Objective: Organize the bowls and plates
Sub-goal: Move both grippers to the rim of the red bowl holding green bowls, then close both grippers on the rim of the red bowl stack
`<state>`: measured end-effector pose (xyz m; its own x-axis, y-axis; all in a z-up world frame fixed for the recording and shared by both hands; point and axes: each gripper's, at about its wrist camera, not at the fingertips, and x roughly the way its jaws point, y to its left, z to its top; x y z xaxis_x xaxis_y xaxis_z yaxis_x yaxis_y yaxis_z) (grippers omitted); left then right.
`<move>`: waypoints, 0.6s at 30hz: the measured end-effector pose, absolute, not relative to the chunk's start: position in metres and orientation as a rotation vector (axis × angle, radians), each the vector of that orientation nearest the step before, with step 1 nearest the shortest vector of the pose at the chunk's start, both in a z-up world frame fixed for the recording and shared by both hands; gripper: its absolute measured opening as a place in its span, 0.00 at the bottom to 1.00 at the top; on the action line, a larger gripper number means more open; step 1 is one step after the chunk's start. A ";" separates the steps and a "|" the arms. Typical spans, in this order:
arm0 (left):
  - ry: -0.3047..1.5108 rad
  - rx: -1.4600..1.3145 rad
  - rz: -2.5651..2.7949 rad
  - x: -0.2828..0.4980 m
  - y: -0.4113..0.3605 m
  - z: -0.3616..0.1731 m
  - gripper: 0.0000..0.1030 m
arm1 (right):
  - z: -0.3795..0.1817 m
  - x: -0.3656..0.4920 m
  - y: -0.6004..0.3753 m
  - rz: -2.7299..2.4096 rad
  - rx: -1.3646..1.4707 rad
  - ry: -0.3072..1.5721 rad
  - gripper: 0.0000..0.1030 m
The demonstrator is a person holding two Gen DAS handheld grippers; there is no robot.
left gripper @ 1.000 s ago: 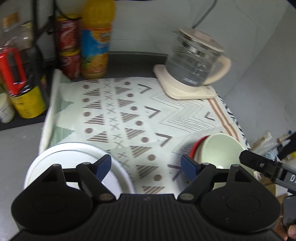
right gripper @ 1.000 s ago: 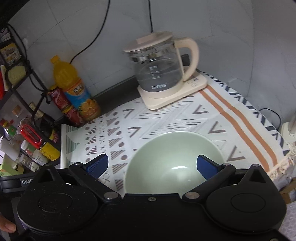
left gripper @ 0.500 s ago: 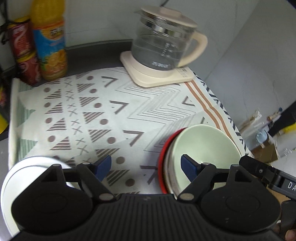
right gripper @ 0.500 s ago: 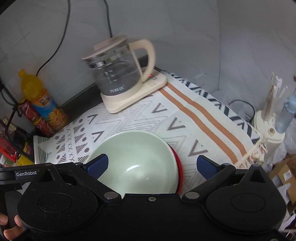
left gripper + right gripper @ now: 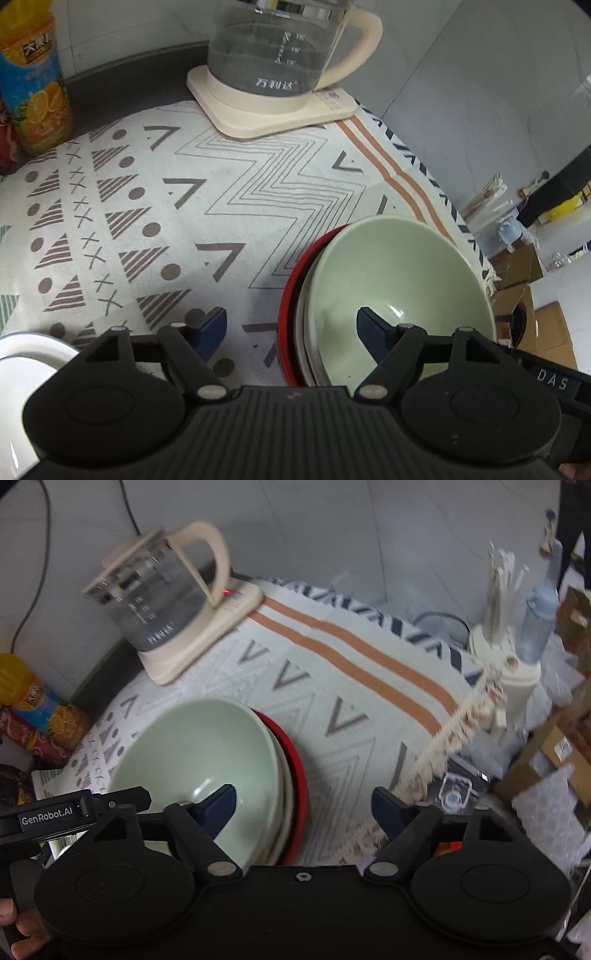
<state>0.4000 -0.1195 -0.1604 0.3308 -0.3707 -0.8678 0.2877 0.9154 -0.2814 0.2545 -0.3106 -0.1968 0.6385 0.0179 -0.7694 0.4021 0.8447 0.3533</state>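
Note:
A pale green bowl [image 5: 399, 280] sits nested in a beige bowl and a red bowl [image 5: 291, 295] on the patterned cloth [image 5: 207, 206]. My left gripper [image 5: 291, 325] straddles the stack's left rim, one finger inside the green bowl and one over the cloth. Its jaws are closing and the pads stand off the rim. My right gripper [image 5: 303, 805] straddles the right rim of the green bowl [image 5: 199, 749] and red bowl [image 5: 299, 771] in the same way, also closing without touching. A white plate [image 5: 26, 362] lies at the lower left.
A glass kettle [image 5: 280, 55] on its cream base stands at the back, with a juice bottle [image 5: 33, 85] at the back left. The cloth's fringed edge [image 5: 443, 738] marks the table's right side. Beyond it are a reed diffuser [image 5: 502, 642], a water bottle [image 5: 535, 624] and cardboard boxes.
Both grippers have come down toward the bowl stack and their jaws have narrowed. The left one swung right, away from the white plate; the right one shifted over the stack's right rim.

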 end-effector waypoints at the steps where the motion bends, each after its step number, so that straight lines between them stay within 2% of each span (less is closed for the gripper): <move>1: 1.167 -0.075 -0.430 0.401 -0.120 -0.163 0.67 | -0.200 0.255 -0.310 -0.228 0.548 0.870 0.67; 3: 1.199 -0.081 -0.429 0.405 -0.118 -0.170 0.60 | -0.205 0.255 -0.308 -0.215 0.573 0.887 0.63; 5: 1.233 -0.099 -0.430 0.407 -0.116 -0.177 0.47 | -0.209 0.256 -0.304 -0.216 0.579 0.907 0.61; 6: 1.248 -0.108 -0.432 0.407 -0.115 -0.180 0.45 | -0.212 0.257 -0.302 -0.215 0.581 0.920 0.60; 9: 1.260 -0.150 -0.469 0.404 -0.114 -0.186 0.33 | -0.221 0.260 -0.297 -0.200 0.601 0.963 0.50; 10: 1.270 -0.153 -0.481 0.402 -0.116 -0.187 0.28 | -0.225 0.261 -0.296 -0.185 0.630 0.974 0.41; 11: 1.262 -0.141 -0.476 0.401 -0.118 -0.186 0.28 | -0.227 0.262 -0.295 -0.160 0.661 0.980 0.37; 18: 1.246 -0.137 -0.456 0.395 -0.114 -0.180 0.28 | -0.221 0.266 -0.288 -0.145 0.601 0.972 0.35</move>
